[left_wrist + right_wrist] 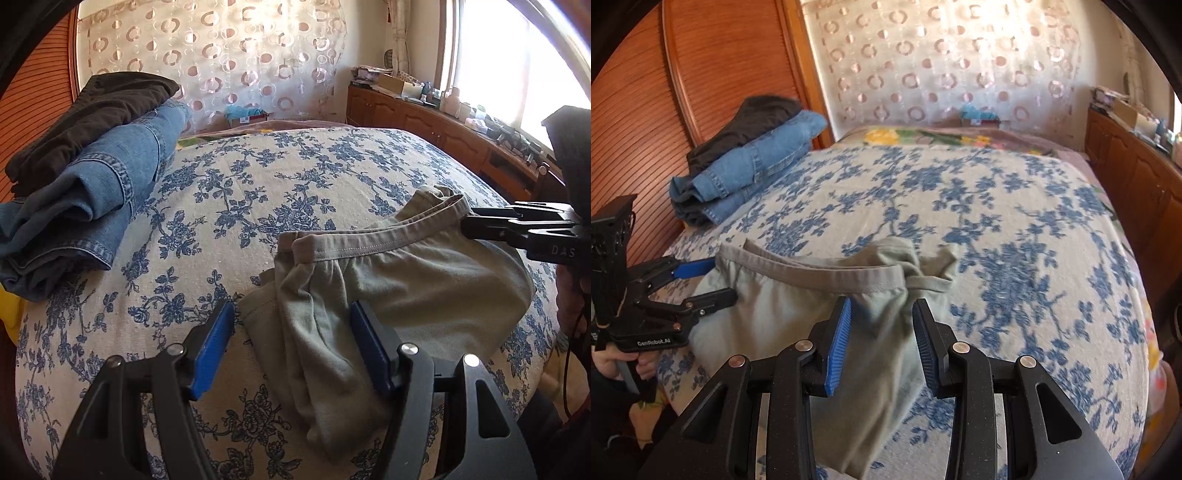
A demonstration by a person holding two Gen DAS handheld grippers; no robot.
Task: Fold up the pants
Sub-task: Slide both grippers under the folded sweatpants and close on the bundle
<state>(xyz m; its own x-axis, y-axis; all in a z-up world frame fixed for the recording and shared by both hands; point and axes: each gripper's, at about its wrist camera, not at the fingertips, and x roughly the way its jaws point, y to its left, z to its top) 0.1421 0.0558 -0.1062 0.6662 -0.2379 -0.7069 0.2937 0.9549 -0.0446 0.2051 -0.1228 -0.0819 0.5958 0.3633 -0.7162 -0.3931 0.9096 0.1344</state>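
Observation:
Grey-green pants (pixel 388 280) lie bunched on the floral bedspread (pixel 258 192), with the waistband (pixel 369 240) on the far side. My left gripper (pixel 291 308) is open and straddles the pants' left edge: one blue pad rests over the cloth, the other over the bedspread. In the right wrist view the same pants (pixel 783 314) lie under my right gripper (pixel 882 302), whose jaws stand apart above the cloth just below the waistband (pixel 849 277), pads not pressing on it. The left gripper (pixel 716 280) shows there at the pants' left end. The right gripper (pixel 480 225) reaches the waistband's right end.
A stack of folded blue jeans (pixel 92 192) under a dark garment (pixel 92 110) sits at the bed's far left, by a wooden wardrobe (pixel 683 74). A wooden cabinet (pixel 424 122) with clutter runs along the right under a bright window. A hand (pixel 628 365) holds the left gripper's handle.

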